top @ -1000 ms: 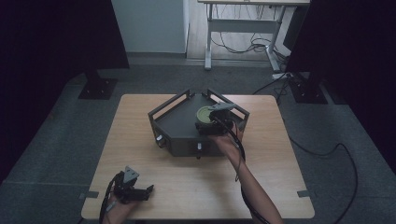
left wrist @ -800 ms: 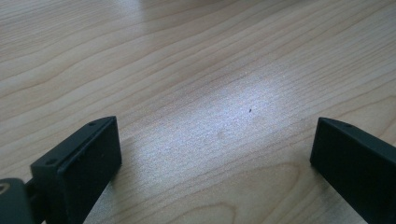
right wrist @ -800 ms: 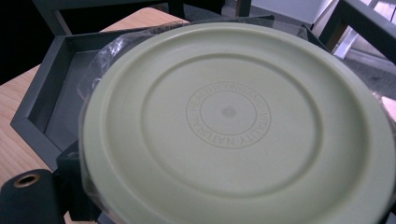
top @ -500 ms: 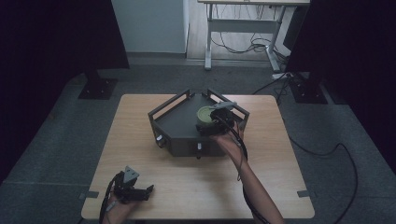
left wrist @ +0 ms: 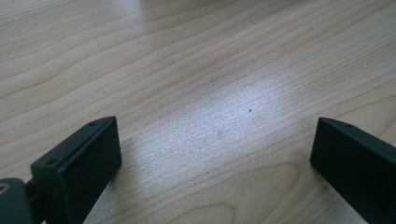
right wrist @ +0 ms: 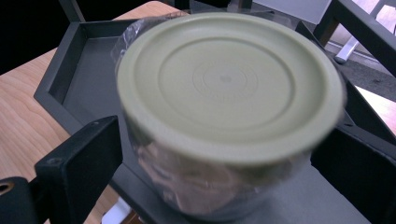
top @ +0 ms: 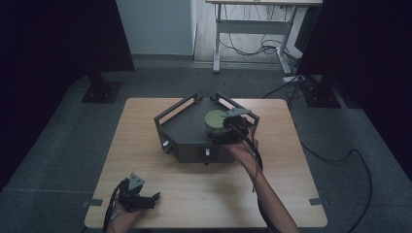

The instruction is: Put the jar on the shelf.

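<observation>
High overview of the table [top: 145, 145]; two close gripper-mounted views, sharing its wood.

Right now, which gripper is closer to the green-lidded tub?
The right gripper: its jaws stand either side of the tub in the tray. The left gripper is far off, near the table's front edge.

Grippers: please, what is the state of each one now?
Left gripper: open, holding nothing, over the bare table.
Right gripper: jaws on both sides of the green-lidded container; whether they already clamp it cannot be told.
</observation>
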The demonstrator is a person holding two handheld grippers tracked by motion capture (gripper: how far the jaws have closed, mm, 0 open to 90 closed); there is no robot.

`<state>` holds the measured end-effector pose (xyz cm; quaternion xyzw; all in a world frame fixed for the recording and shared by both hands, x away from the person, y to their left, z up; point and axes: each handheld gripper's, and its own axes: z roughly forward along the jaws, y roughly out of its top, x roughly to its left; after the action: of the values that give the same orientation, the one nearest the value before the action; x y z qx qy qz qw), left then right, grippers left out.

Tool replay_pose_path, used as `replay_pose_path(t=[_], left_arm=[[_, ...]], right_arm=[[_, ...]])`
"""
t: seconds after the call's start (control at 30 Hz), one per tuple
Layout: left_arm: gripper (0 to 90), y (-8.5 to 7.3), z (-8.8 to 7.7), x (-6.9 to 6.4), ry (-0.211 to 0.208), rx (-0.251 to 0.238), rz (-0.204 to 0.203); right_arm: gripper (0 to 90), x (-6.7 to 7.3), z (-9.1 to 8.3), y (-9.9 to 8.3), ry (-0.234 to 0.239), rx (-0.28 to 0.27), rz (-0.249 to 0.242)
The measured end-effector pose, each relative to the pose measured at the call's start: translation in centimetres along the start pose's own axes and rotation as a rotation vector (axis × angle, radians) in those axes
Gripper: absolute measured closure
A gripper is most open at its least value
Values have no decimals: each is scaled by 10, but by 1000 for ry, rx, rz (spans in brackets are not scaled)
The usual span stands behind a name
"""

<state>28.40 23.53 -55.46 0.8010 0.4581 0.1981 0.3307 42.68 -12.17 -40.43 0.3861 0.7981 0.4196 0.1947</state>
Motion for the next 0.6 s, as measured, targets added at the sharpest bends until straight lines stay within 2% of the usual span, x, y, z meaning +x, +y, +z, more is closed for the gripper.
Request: replay_pose_path(t=[0.6], left_arm=[[16, 0, 0, 0, 0, -1, -2]], right_arm=[[25, -8, -26, -19, 10, -22, 6]])
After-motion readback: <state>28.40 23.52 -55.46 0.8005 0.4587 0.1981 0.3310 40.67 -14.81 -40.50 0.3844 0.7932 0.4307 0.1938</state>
